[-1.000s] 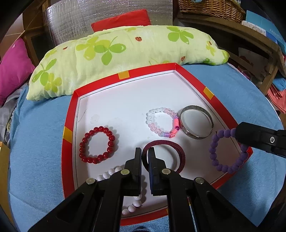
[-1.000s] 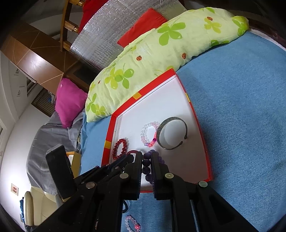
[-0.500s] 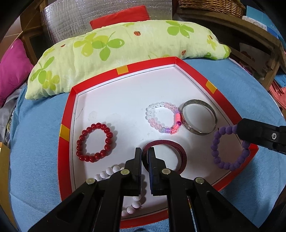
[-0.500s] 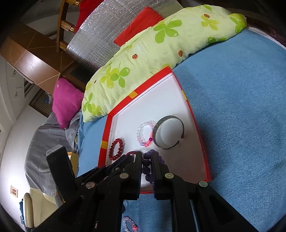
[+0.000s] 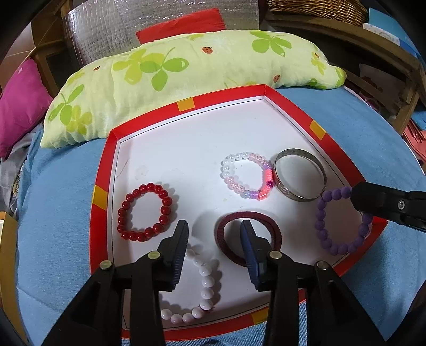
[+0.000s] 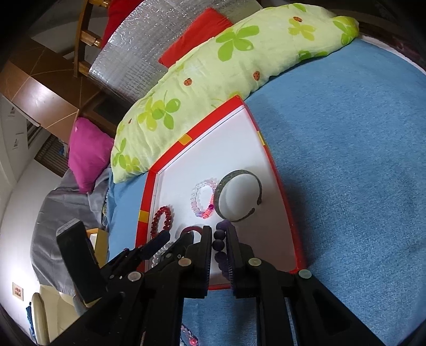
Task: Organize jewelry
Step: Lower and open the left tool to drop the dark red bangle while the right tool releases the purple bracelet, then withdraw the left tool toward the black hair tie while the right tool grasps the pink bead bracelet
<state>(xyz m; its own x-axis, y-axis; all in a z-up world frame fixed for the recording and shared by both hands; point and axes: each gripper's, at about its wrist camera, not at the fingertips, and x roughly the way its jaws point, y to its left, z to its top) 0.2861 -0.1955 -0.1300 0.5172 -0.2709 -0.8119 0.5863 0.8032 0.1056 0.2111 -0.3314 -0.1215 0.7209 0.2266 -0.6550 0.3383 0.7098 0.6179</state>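
Note:
A red-rimmed white tray (image 5: 101,197) lies on a blue cover. In it are a red bead bracelet (image 5: 145,211), a white bead bracelet (image 5: 206,282), a pink-and-white bracelet (image 5: 246,175), a metal bangle (image 5: 299,173) and a maroon band (image 5: 249,239). My left gripper (image 5: 214,226) is opening. The band's left edge lies between its fingers, untouched by the pads. My right gripper (image 6: 218,234) holds a purple bead bracelet (image 5: 323,234) at the tray's right corner. Its jaws are starting to open, with the beads (image 6: 218,243) still touching both pads.
A green clover-print pillow (image 5: 186,74) lies behind the tray, with a magenta cushion (image 5: 18,103) to the left and a red one (image 5: 183,24) behind. A wicker basket (image 5: 316,9) sits on wooden furniture at the back right. Another bead bracelet (image 6: 187,336) lies on the blue cover below the tray.
My left gripper's jaws have spread apart and let go of the maroon band, which now lies flat in the tray. The right gripper still has the purple bracelet.

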